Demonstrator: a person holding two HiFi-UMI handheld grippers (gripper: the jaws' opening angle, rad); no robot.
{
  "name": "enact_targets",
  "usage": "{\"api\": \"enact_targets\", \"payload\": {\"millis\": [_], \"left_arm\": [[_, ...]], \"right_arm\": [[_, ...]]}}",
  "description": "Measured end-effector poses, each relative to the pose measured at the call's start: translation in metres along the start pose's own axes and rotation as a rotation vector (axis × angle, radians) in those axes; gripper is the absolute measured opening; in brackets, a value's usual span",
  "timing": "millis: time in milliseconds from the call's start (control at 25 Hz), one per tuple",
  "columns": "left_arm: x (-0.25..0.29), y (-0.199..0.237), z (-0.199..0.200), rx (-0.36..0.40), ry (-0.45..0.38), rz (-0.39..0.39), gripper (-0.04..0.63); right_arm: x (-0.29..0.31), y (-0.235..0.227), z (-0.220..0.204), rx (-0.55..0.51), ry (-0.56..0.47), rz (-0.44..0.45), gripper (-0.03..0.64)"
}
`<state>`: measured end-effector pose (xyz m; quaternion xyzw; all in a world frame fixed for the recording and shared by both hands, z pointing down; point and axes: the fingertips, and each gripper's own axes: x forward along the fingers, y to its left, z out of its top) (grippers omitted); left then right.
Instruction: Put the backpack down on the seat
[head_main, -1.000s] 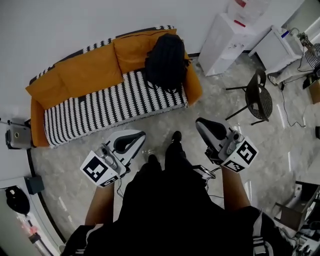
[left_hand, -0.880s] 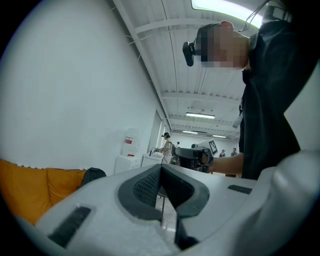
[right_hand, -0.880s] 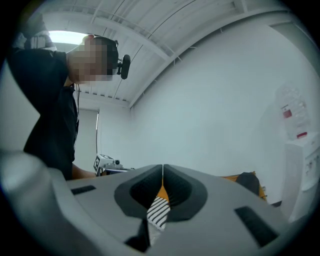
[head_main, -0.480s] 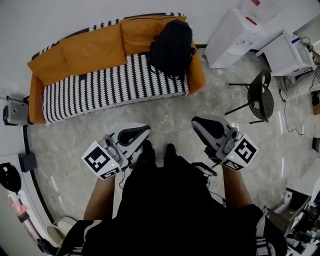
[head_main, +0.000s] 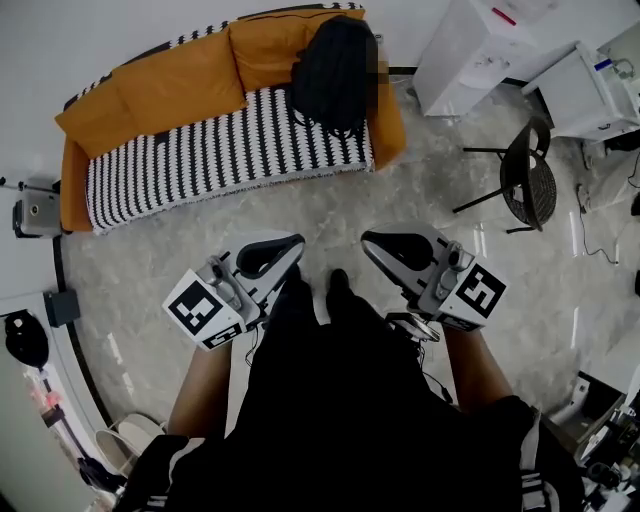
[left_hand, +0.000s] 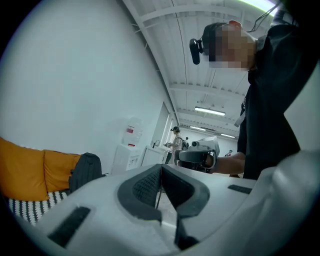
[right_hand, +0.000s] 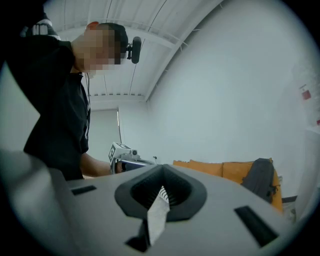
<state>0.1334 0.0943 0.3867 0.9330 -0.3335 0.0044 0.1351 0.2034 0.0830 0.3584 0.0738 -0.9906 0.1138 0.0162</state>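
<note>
Backpack (head_main: 335, 75) stays on the sofa (head_main: 200, 170); left gripper (head_main: 290, 245) and right gripper (head_main: 370, 243), jaws closed, have drawn nearer.

No words or nos. I could read anywhere. The cube (head_main: 197, 308) on my left gripper (head_main: 292, 244) & its twin on my right gripper (head_main: 370, 240) bore only b/w square patterns, no letters. White cabinet (head_main: 470, 60) by the wall had a red label (head_main: 505, 15), too small to read. White box (head_main: 585, 95) beside it had a blue mark (head_main: 600, 63), same prob.
</note>
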Motion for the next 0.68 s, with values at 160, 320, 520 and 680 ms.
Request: {"api": "enact_targets", "payload": {"millis": [160, 320, 520, 680], "left_arm": [[0.015, -0.016, -0.008, 0.000, 0.025, 0.005, 0.023], [0.030, -0.025, -0.014, 0.012, 0.054, -0.001, 0.023], [0.049, -0.041, -0.019, 0.031, 0.081, -0.021, 0.023], [0.063, -0.055, -0.026, 0.035, 0.096, -0.046, 0.023]], "right_arm": [[-0.023, -0.003, -0.008, 0.014, 0.014, 0.002, 0.026], [-0.043, -0.011, -0.009, 0.021, 0.003, -0.024, 0.026], [-0.067, -0.017, -0.017, 0.032, 0.000, -0.048, 0.026], [-0.081, -0.018, -0.025, 0.046, -0.003, -0.061, 0.026]]}}
